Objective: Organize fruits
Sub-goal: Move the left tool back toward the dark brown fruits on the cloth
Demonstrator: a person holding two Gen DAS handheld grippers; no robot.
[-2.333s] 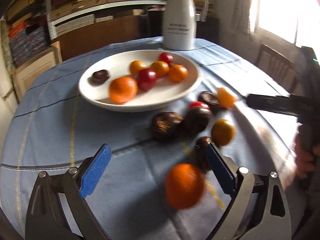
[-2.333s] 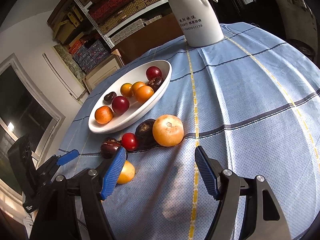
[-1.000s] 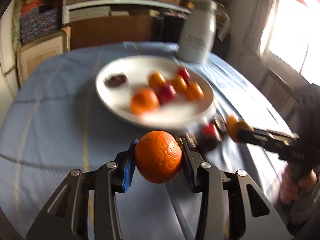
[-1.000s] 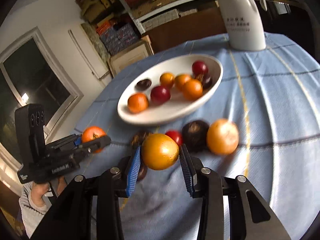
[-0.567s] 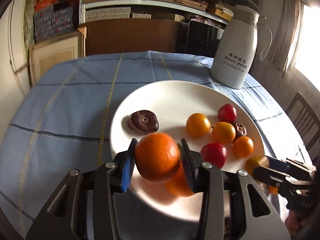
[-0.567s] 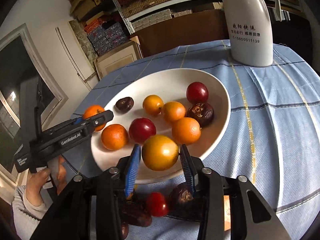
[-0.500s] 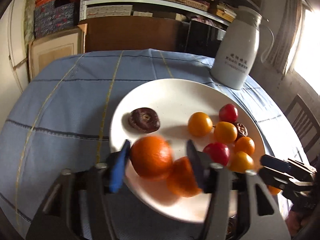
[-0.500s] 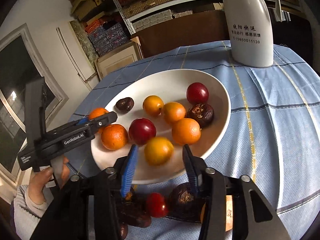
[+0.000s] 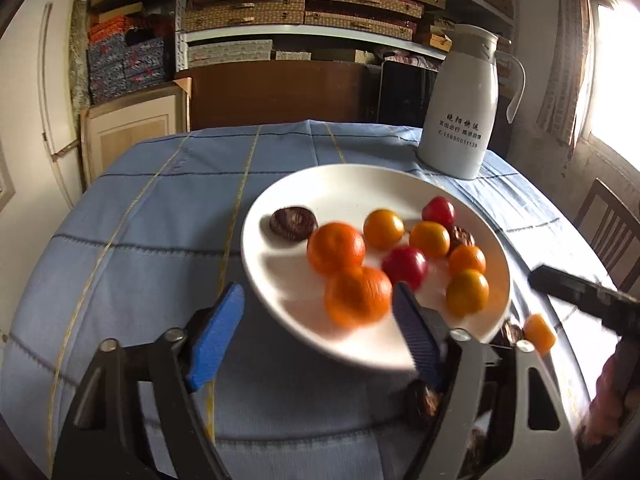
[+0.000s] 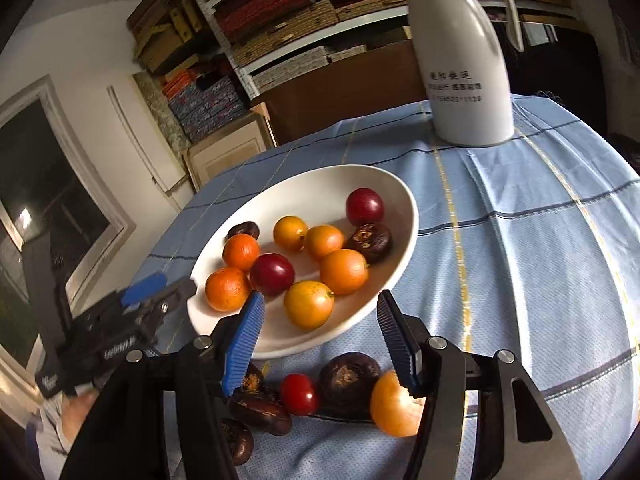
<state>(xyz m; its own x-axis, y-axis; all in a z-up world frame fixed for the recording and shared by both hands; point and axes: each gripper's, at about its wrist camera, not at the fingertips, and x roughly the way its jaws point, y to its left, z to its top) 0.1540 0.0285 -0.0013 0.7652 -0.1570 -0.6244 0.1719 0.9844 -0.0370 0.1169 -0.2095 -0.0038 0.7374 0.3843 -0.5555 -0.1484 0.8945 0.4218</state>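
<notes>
Both fruits have left my grippers since a moment ago: the big orange that my left gripper carried now lies on the white plate, and the yellow-orange fruit from my right gripper sits near the plate's front rim. Both grippers now stand wide apart and empty, touching nothing, poised just short of the plate's near edge.

Nine fruits lie on the plate by my count in the right wrist view. More wait on the table in front of the plate, under my right gripper: a small red fruit, a dark round one touching it, an orange-yellow one partly behind my right-hand finger, and dark wrinkled ones to the left.

I judge these as light, round and smooth-skinned, so they will roll at a nudge and could slip out of a shallow pinch. The dark wrinkled ones look softer and may bruise. I would take each across its widest middle, the blue pads on opposite sides, closing only enough to hold it. The clustered fruits touch each other, so the orange-yellow one at the outer edge looks the easiest to reach without scattering the rest.
</notes>
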